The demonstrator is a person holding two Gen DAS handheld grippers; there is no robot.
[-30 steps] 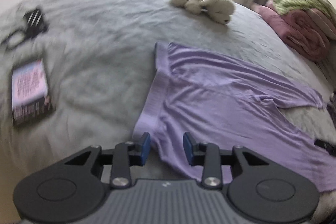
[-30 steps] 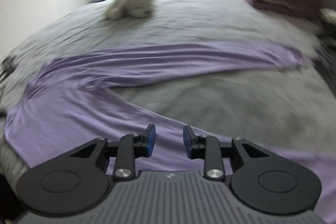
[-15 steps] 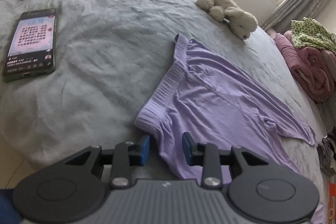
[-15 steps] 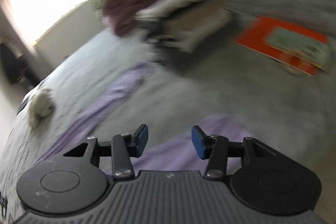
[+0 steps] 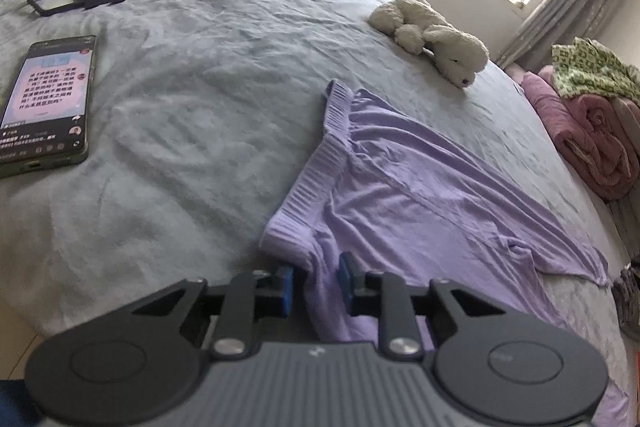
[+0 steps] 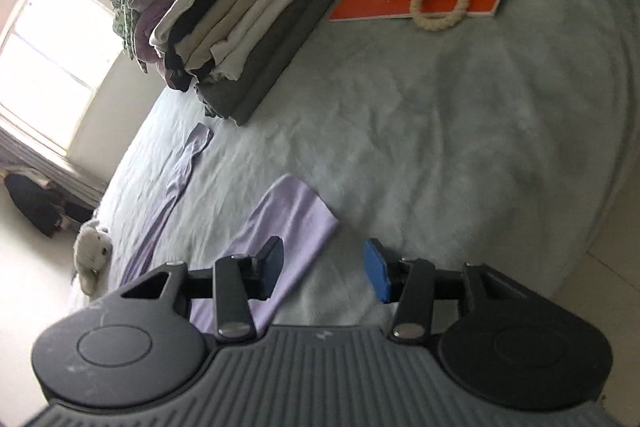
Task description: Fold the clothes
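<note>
Fold barely begun: the purple trousers lie spread flat beside the folded stack, left gripper just closing on the waistband corner, right gripper spread wide over a leg hem, gripping nothing yet.

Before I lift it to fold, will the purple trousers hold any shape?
Probably not: the purple trousers lie thin and wrinkled on the bed, so they would likely droop from the left gripper. They look light, and the far leg may drag along the bedding.
</note>
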